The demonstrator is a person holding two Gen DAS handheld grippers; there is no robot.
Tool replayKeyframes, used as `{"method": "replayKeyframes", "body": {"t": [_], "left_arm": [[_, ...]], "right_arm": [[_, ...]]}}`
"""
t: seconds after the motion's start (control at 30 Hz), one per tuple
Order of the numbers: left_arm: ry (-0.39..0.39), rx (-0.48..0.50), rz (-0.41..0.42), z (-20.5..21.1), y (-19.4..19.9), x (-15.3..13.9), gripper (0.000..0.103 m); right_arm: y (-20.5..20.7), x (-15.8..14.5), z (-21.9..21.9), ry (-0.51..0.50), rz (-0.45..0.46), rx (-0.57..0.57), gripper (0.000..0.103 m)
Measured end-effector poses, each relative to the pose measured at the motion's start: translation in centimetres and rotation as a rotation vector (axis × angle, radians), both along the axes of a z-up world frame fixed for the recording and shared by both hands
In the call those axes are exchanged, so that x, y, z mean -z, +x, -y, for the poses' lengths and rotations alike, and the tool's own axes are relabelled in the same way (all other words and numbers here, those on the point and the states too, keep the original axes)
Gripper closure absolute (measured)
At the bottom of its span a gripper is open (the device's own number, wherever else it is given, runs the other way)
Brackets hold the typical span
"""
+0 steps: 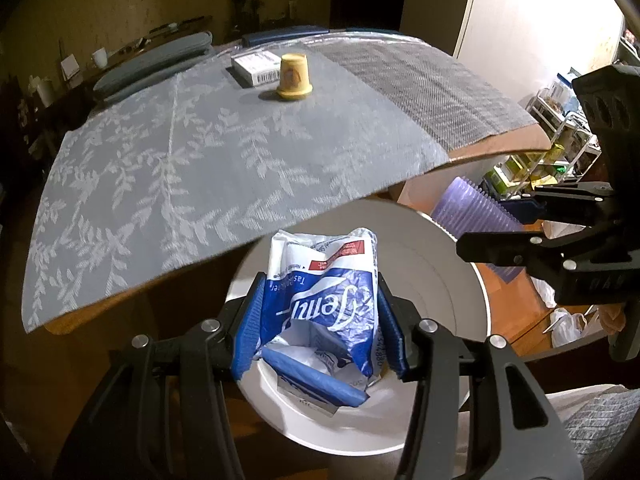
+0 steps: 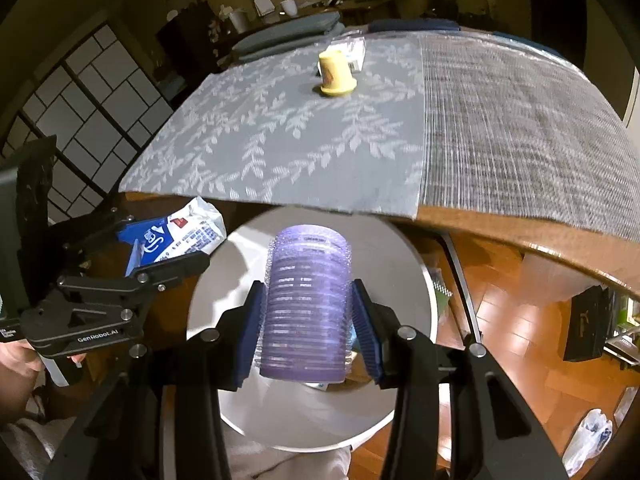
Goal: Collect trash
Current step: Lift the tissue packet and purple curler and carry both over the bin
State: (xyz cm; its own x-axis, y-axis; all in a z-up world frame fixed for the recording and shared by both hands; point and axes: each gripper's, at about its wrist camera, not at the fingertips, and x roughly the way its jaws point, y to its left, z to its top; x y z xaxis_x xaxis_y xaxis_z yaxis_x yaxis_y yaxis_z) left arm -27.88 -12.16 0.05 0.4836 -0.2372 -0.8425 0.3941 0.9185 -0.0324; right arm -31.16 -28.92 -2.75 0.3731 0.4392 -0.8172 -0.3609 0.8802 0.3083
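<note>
My left gripper [image 1: 320, 320] is shut on a crumpled blue and white tissue packet [image 1: 328, 300], held over the open white bin [image 1: 460, 280] beside the table. My right gripper [image 2: 306, 320] is shut on a ribbed purple plastic cup [image 2: 306, 308], also held over the white bin [image 2: 400, 264]. The cup shows in the left wrist view [image 1: 476, 208] and the packet in the right wrist view [image 2: 192, 232]. A yellow paper cup [image 1: 294, 78] stands upside down on the table, next to a white box [image 1: 256, 65].
The table has a grey leaf-pattern mat [image 1: 160, 168] and a woven mat [image 1: 432, 88]. Blue chair cushions [image 1: 160, 56] lie behind it. A clear shelf unit [image 1: 552, 148] stands to the right. Plastic bags [image 2: 588, 436] lie on the wooden floor.
</note>
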Motion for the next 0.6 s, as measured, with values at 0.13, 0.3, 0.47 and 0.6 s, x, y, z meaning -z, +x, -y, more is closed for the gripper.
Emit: {"method": "replayKeyframes", "body": {"t": [0.13,0.3,0.47,0.6], "left_arm": [[0.007,-0.004,-0.017,0.1,-0.2,0.6,0.051],[0.015,-0.012,-0.041,0.2,-0.2,1.5,0.051],[0.025,-0.017,-0.069,0.3,-0.4,2.6,0.051],[0.032,-0.023,-0.089,0.1,-0.4,3.5,0.051]], "right_arm": [[-0.1,0.9,-0.1,-0.018,-0.016,-0.01,0.06],[-0.3,2.1,-0.4,-0.042,-0.034,-0.026,0.06],[-0.3,3.1,-0.5,-0.056,-0.051,-0.035,0.06],[-0.5,3.7,-0.8,-0.07,-0.061,-0.044,0.06]]}}
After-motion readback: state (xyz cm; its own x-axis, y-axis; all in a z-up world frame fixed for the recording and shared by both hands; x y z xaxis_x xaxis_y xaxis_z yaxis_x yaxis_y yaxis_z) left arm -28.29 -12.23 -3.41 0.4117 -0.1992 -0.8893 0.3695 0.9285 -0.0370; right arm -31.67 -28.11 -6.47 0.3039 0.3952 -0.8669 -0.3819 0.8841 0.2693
